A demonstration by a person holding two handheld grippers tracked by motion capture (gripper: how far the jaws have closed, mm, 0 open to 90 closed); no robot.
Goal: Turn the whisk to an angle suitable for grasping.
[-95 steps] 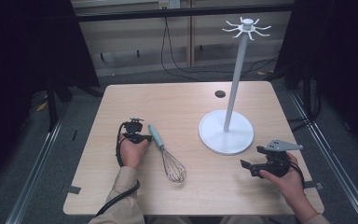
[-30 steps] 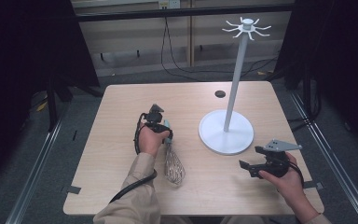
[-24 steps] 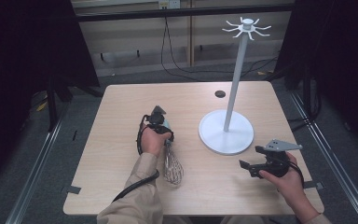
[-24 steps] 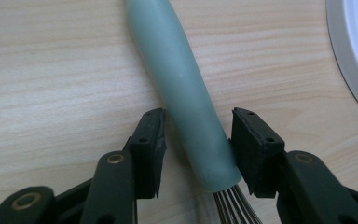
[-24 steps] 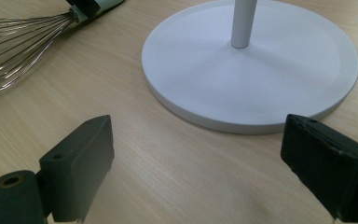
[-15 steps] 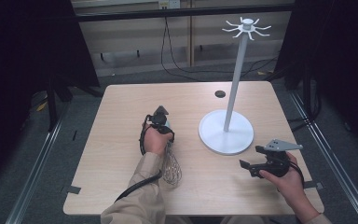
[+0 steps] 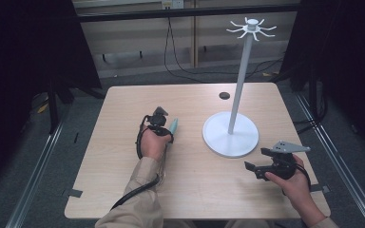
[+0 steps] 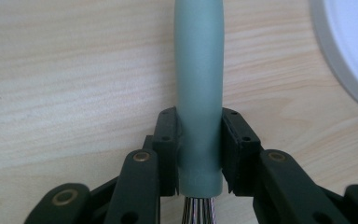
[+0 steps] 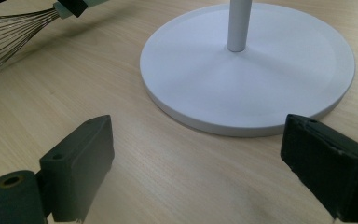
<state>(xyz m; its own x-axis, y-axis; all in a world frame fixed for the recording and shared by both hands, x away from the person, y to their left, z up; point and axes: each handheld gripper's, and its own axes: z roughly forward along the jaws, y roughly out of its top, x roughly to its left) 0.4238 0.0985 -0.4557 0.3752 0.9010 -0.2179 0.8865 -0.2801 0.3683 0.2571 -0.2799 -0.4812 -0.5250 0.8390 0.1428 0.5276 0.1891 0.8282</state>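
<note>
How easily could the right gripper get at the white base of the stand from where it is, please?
Probably easily: the right gripper has its jaws wide open, facing the stand's base, with bare table between. The whisk lies off to one side.

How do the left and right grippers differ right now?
The left gripper has just been closing and its pads press the whisk by its green handle; the right gripper stands wide open with nothing between its jaws. The left one sits mid-table left of the white stand; the right rests near the table's front right. Both have black jaws.
</note>
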